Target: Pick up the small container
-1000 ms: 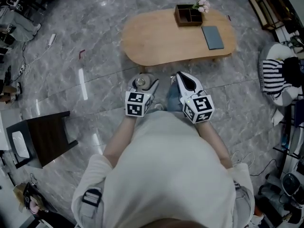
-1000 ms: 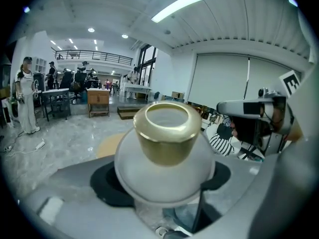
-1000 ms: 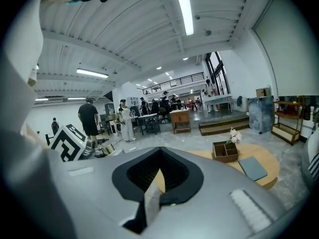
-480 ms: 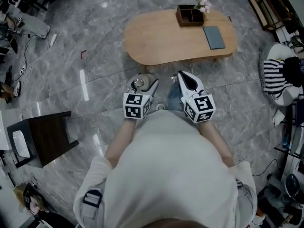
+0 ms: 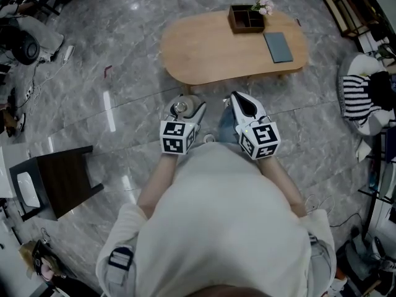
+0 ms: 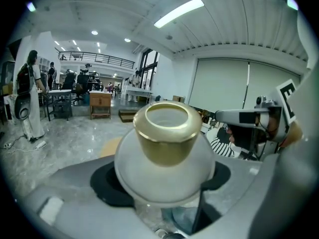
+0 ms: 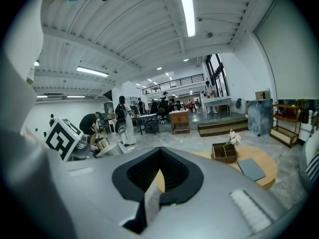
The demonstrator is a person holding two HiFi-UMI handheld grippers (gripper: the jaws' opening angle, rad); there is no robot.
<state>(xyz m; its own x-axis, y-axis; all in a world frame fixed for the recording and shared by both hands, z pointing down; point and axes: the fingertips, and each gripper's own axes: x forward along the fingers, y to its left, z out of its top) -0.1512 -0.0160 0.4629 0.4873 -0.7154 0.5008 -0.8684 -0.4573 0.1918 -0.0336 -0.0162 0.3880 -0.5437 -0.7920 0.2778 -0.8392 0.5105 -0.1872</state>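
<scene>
The small container [image 5: 181, 107] is a round white jar with a gold rim. My left gripper [image 5: 184, 106] is shut on it and holds it upright close to the person's body. In the left gripper view the container [image 6: 164, 156] fills the middle, its white belly pressed between the grey jaws of my left gripper [image 6: 163, 185]. My right gripper [image 5: 242, 104] is level with it on the right, shut with nothing in it. In the right gripper view, the jaws of my right gripper [image 7: 158, 180] meet along a seam.
An oval wooden table [image 5: 210, 51] stands ahead on the marble floor, bearing a compartmented wooden box [image 5: 246, 18], pink flowers [image 5: 265, 5] and a grey notebook [image 5: 277, 47]. A dark stool [image 5: 59, 181] is at the left. A chair with striped cloth [image 5: 360, 101] is at the right.
Both grippers and the container have stayed in place; only the head view has shifted very slightly.
</scene>
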